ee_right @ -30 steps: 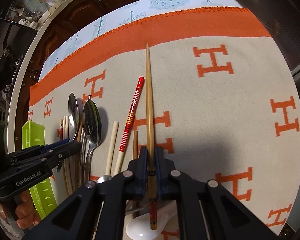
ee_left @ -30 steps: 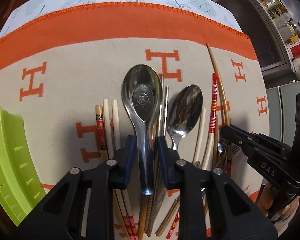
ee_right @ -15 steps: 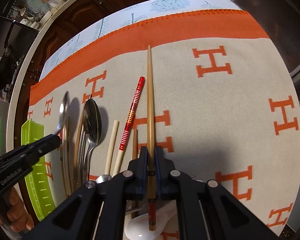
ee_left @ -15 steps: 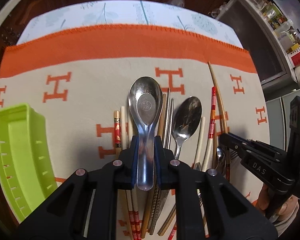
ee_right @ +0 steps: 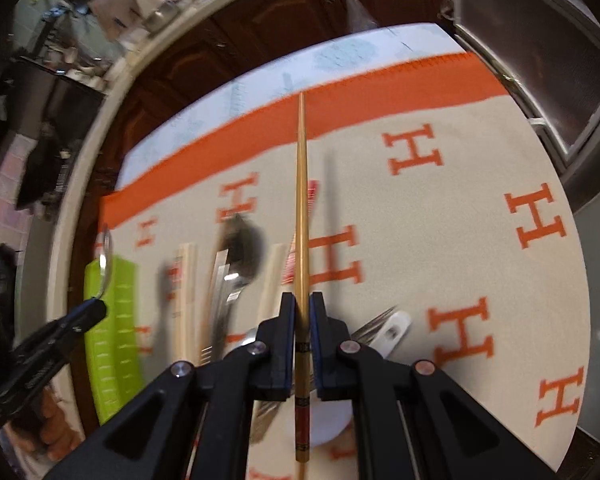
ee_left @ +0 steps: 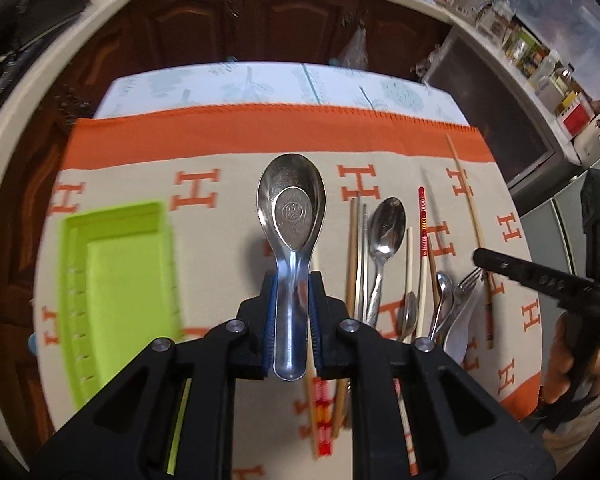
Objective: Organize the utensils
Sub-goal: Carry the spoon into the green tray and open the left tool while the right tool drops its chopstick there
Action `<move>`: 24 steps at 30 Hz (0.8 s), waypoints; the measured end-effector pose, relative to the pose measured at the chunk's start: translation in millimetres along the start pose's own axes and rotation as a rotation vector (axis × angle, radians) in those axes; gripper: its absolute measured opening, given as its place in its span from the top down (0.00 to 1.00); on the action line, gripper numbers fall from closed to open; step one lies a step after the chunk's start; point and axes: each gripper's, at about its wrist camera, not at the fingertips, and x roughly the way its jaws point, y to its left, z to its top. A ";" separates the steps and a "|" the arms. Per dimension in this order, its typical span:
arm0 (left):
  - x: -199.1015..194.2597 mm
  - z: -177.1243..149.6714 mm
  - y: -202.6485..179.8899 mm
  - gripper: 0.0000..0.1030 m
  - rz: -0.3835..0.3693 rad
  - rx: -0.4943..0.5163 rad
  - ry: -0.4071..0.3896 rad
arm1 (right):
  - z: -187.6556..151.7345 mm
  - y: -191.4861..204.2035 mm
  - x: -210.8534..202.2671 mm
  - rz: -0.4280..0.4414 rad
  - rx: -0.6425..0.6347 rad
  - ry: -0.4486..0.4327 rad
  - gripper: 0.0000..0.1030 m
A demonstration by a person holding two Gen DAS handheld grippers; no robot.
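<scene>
Left gripper point(ee_left: 292, 300) pinches a steel soup spoon point(ee_left: 292, 216) by its handle, centre frame, above the cloth (green tray point(ee_left: 116, 280) lower left). Right gripper point(ee_right: 302, 320) clamps a bamboo chopstick point(ee_right: 301, 200), pointing up-frame over blurred utensils.

Both views high above cloth point(ee_left: 228, 264)

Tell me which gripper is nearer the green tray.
Left. The left gripper, shut on the metal soup spoon, is beside the green tray. The right gripper, holding a wooden chopstick, is across the utensil pile.
</scene>
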 end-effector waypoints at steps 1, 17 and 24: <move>-7.8 -3.9 4.9 0.89 0.002 -0.004 -0.010 | -4.2 7.7 -7.6 0.026 -0.010 -0.002 0.93; -86.3 -125.9 107.5 0.88 0.163 -0.091 -0.098 | -91.5 172.5 1.2 0.266 -0.193 0.167 0.93; -68.6 -152.3 127.5 0.88 0.187 -0.093 -0.090 | -113.4 211.3 57.0 0.274 -0.172 0.249 0.93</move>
